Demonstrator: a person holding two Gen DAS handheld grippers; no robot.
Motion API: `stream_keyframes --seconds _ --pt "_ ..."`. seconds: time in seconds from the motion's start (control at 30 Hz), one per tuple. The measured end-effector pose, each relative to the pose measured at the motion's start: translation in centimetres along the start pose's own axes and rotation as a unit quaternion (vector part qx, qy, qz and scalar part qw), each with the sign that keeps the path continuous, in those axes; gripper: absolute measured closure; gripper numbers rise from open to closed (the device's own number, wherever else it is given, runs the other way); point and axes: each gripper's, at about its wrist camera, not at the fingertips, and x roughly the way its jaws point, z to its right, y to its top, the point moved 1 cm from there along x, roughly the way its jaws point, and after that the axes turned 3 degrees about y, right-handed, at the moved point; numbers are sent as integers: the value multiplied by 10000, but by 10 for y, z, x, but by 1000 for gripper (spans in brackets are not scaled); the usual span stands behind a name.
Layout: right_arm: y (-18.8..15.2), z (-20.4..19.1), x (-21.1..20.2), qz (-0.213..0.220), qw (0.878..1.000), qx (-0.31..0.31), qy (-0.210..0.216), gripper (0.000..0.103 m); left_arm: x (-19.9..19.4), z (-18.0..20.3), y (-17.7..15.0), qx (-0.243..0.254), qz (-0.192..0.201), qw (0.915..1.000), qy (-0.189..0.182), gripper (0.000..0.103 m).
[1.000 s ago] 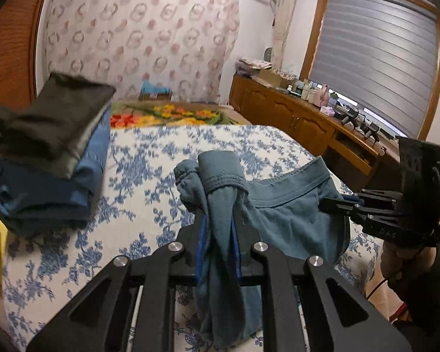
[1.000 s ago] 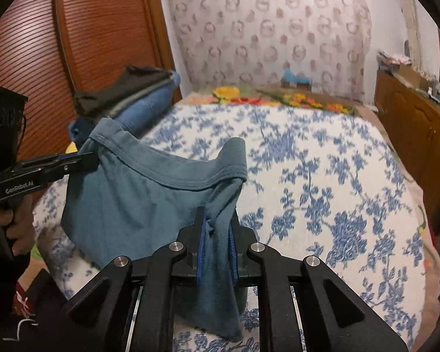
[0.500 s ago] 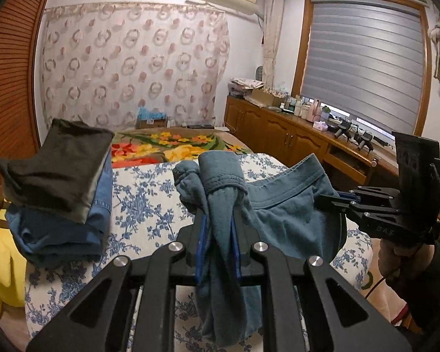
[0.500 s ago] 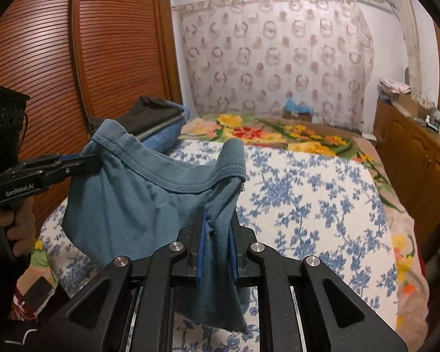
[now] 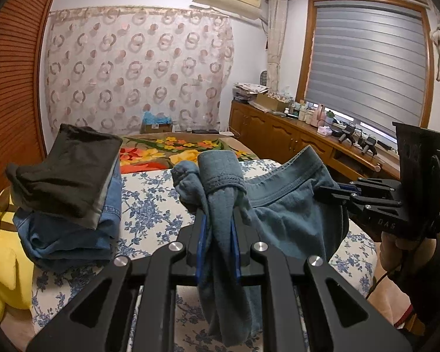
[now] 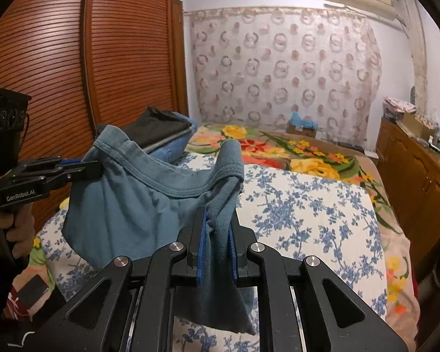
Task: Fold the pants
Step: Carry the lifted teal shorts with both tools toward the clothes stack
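Teal-blue pants (image 5: 284, 214) hang in the air between my two grippers, held by the waistband above the bed. My left gripper (image 5: 217, 226) is shut on one end of the waistband; the cloth bunches over its fingers and droops below. My right gripper (image 6: 217, 228) is shut on the other end, and it shows at the right of the left wrist view (image 5: 328, 190). In the right wrist view the pants (image 6: 126, 205) sag between the grippers, with the left gripper (image 6: 94, 167) at the far left. The pant legs are hidden below.
The bed has a blue-flowered white cover (image 6: 308, 214) and a bright floral blanket (image 6: 278, 149) at the far end. A stack of folded clothes (image 5: 70, 190) lies on the bed's left side beside a yellow plush (image 5: 6, 249). A wooden cabinet (image 5: 293, 143) runs along the right; a slatted wardrobe (image 6: 73, 58) on the left.
Both grippers have risen with the pants, lifting them higher above the bed; more of the room's walls and ceiling show. Both grips stay shut.
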Motion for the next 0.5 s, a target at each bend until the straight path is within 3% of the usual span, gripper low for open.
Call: stream_keyframes --seconds 0.3,0.5 --pt "18 -5 27 -60 9996 -224 160 93 3 -15 8 -64 21 9998 194 90" --pt "48 -6 46 -42 9987 -431 284 93 2 -32 25 -151 135 9991 363 90"
